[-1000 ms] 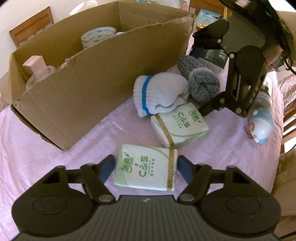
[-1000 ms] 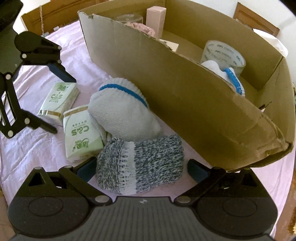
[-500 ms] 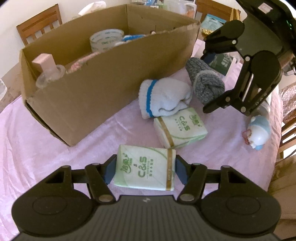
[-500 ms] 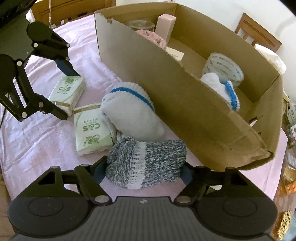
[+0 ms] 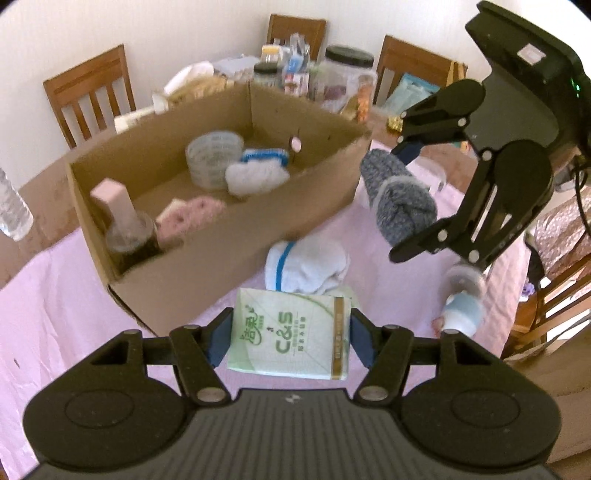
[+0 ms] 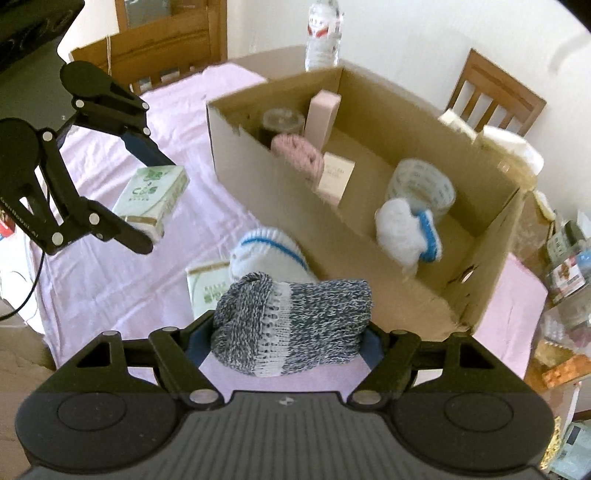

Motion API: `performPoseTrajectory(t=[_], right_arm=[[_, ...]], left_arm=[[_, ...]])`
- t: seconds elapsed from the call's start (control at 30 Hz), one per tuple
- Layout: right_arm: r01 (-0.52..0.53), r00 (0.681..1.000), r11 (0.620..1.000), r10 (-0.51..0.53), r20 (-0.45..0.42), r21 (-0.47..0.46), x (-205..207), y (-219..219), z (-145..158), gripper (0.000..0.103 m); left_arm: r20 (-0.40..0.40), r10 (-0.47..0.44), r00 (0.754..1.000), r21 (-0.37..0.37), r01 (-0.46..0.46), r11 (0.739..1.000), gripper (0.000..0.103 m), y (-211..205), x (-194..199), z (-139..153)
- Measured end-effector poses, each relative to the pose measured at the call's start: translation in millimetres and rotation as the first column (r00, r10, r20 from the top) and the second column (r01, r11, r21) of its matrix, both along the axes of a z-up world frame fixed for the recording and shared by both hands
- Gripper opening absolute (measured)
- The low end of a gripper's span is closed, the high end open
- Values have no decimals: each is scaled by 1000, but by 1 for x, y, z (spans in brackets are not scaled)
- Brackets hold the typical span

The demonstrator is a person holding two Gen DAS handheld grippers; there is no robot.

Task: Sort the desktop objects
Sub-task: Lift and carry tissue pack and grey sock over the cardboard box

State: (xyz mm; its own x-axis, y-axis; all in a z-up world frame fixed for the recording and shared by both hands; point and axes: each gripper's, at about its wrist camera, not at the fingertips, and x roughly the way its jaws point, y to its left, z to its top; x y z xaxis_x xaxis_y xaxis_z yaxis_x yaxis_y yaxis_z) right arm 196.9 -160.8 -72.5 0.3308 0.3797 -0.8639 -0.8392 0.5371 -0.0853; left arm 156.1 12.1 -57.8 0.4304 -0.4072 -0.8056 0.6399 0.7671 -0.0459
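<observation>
My left gripper (image 5: 290,332) is shut on a green tissue pack (image 5: 291,339) and holds it above the pink tablecloth; the right wrist view shows the same tissue pack (image 6: 151,195) in the air. My right gripper (image 6: 290,332) is shut on a rolled grey knit sock (image 6: 295,317), also lifted, and that grey sock (image 5: 402,199) hangs at the right of the left wrist view. The open cardboard box (image 5: 229,236) stands just beyond both. A white sock with a blue stripe (image 6: 266,251) and a second tissue pack (image 6: 207,291) lie on the cloth beside the box.
Inside the box are a tape roll (image 5: 214,158), another white sock (image 5: 255,173), a pink knit roll (image 6: 295,155), a pink carton (image 6: 323,114) and a jar. A small blue-and-white toy (image 5: 461,310) lies at the right. Jars (image 5: 332,74), chairs and a water bottle (image 6: 321,33) crowd the far edges.
Both grippers closed on their items, the left on the tissue pack and the right on the grey sock, then rose with them off the cloth. The box interior has come into view.
</observation>
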Motion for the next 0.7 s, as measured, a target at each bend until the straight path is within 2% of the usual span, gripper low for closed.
performPoseTrajectory(t=[0.33,0.7], right_arm=[[-17,996,999,14,93,31,-5,8,34,81],[15,989,997,-26,146,80,17,18,58,81]], left_arm=[[91,7,996,1,-7,1000,64,-4,15,35],[136,68,988,-17,-66,998,64,-1,66,56]])
